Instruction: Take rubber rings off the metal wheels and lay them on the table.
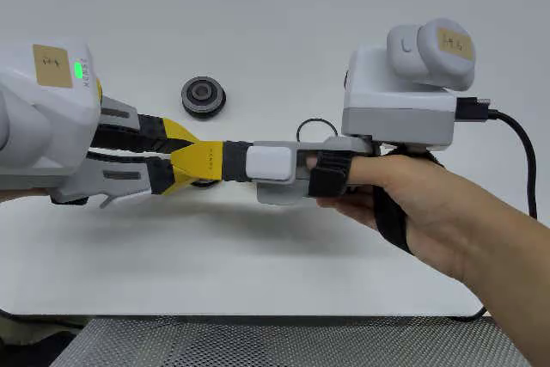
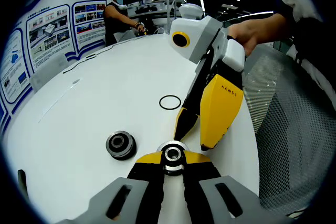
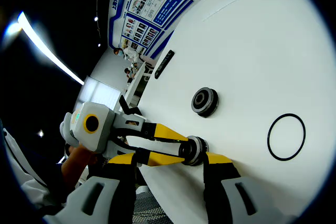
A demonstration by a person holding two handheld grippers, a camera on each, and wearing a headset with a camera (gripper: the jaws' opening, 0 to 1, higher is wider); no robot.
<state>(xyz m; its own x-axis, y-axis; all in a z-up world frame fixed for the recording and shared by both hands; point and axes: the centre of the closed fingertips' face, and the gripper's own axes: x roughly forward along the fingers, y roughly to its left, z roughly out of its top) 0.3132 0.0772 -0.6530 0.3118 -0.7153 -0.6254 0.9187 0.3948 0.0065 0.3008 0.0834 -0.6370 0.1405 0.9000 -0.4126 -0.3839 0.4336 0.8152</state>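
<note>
My left gripper [image 2: 173,159] is shut on a small metal wheel [image 2: 173,156], held between its yellow tips just above the white table [image 1: 258,247]. My right gripper [image 3: 173,157] comes in from the opposite side; it is open, with one jaw on each side of the same wheel [image 3: 194,150] and one tip close to its rim. A dark rubber band shows around this wheel in the right gripper view. In the head view the two grippers meet tip to tip and hide the wheel. A loose black rubber ring [image 1: 316,130] lies flat on the table behind the right gripper.
A second metal wheel [image 1: 204,96] with a dark ring around it lies on the table behind the left gripper. The table's front edge [image 1: 258,315] runs close to me, with mesh flooring below. A black cable [image 1: 516,139] trails from the right gripper.
</note>
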